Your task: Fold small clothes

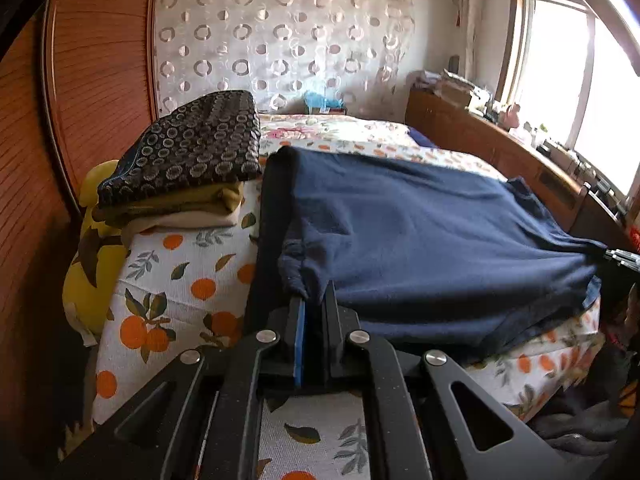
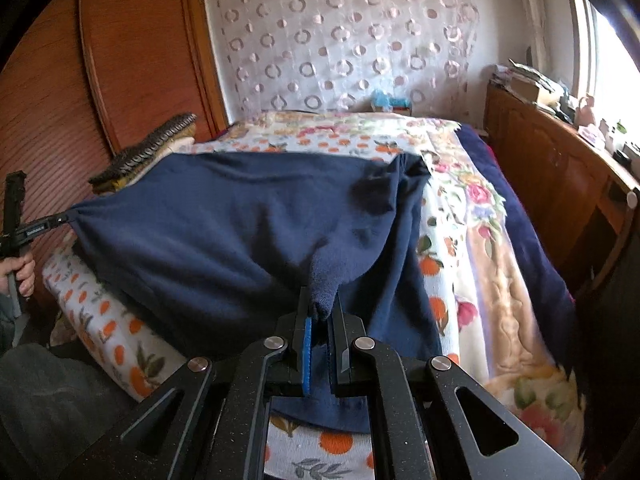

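Left wrist view: a stack (image 1: 180, 160) lies folded on the bed (image 1: 180, 280); the garment (image 1: 420, 240), apparently half-folded, is gripped by left gripper (image 1: 316, 300) and right gripper (image 2: 322, 312) jaws.

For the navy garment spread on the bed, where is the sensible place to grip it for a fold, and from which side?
At its two near corners, approached from the foot edge of the bed. The navy garment lies spread with that hem nearest, and each corner bunches into a thin tab. The left gripper and right gripper are each shut on one.
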{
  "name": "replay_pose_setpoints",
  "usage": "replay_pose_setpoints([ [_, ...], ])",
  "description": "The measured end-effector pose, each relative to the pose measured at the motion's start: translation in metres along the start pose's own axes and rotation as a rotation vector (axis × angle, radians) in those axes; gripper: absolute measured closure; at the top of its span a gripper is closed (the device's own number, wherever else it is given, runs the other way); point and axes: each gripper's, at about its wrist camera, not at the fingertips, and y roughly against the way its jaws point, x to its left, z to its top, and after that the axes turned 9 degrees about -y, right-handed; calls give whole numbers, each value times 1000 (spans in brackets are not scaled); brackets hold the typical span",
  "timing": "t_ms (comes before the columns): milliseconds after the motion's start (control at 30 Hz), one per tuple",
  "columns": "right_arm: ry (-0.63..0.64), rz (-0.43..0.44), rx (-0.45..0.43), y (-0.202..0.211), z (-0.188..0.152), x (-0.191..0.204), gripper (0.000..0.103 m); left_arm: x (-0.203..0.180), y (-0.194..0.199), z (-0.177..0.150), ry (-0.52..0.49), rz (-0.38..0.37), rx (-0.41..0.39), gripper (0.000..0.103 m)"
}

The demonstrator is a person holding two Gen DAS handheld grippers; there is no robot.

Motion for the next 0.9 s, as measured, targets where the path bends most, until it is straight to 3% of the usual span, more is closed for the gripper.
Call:
replay_pose_setpoints([
  [33, 1, -7, 3, -2, 2, 0, 98, 1, -1, -2, 2, -2, 7, 96],
  [133, 10, -46, 9, -1, 7, 5, 84, 2, -4, -6, 11, 0, 28, 88],
  [200, 24, -72, -1, 0, 12, 8, 77, 1, -3, -6, 3, 14, 28, 77],
  [233, 25, -80, -8, 1, 13, 9, 66, 1, -2, -6, 0, 14, 26, 73],
  [267, 23, -85, -16, 3, 16, 10, 53, 1, 0, -6, 0, 10, 21, 63],
  [333, 22, -86, -40, 7, 19, 12, 48, 2, 3, -7, -3, 17, 10, 53],
  [400, 22, -84, -49, 6, 16, 14, 46, 2, 4, -6, -4, 27, 10, 32],
  [900, 53, 12, 18, -52, 4, 46, 42, 11, -10, -21, 24, 77, 69, 29],
])
